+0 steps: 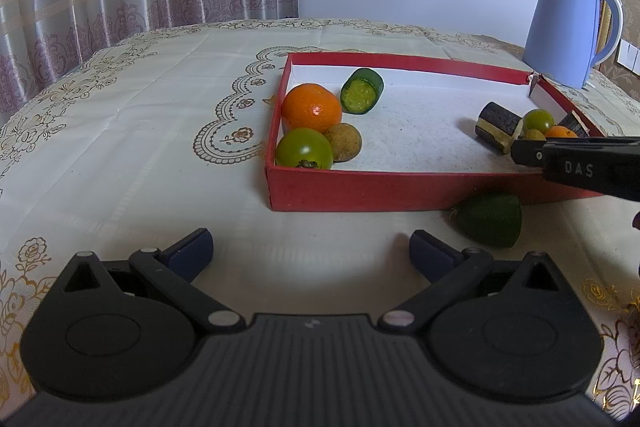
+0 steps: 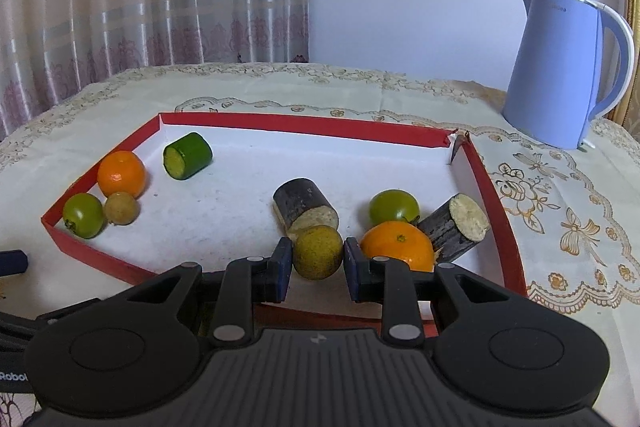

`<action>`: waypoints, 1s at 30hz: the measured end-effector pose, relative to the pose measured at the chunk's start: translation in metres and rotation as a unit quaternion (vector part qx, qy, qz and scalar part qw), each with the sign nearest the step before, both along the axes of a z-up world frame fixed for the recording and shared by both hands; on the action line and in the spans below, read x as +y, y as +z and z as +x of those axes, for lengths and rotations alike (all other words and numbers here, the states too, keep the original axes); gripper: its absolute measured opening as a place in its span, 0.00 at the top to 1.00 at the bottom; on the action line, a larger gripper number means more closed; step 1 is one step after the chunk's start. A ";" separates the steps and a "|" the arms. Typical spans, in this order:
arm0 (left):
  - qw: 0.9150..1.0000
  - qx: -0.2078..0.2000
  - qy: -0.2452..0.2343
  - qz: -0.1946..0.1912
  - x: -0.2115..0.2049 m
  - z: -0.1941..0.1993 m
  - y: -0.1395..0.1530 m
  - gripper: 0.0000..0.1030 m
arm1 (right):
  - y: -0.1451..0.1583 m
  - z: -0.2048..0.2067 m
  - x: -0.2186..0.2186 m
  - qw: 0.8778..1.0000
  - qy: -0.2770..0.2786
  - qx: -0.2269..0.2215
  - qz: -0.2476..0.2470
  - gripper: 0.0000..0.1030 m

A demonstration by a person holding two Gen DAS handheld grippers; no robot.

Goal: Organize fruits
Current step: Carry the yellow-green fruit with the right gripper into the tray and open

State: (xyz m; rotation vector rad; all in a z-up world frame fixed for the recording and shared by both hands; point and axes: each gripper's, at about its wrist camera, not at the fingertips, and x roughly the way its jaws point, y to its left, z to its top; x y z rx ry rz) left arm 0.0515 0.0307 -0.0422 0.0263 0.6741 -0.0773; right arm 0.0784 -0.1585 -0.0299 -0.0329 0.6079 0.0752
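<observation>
The right gripper clamps a small round yellow-brown fruit across its middle, over the red tray's six-o'clock edge. The fruit looks light, firm and smooth, likely to roll, so the mid-line grip suits. An orange crowds it at three o'clock, and open floor lies toward eleven. The left gripper hangs wide, holding nothing.

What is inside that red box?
The red box holds two oranges, two green tomatoes, a cucumber piece, two dark cane pieces and two brownish fruits. The gripper hides its near edge.
</observation>
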 end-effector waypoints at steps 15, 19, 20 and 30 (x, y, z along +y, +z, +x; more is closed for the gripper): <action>1.000 0.000 0.000 0.000 0.000 0.000 0.000 0.00 | -0.004 0.008 0.004 1.000 0.000 0.003 -0.007 0.74; 1.000 0.000 0.000 0.000 0.000 0.000 0.000 0.00 | -0.004 0.009 0.004 1.000 0.001 0.004 -0.002 0.74; 1.000 0.000 0.000 0.000 0.000 0.000 0.000 0.00 | -0.004 0.008 0.003 1.000 0.001 0.004 0.000 0.74; 1.000 0.000 0.000 0.000 -0.001 0.000 0.000 0.00 | -0.003 0.004 -0.003 1.000 0.003 0.004 0.017 0.71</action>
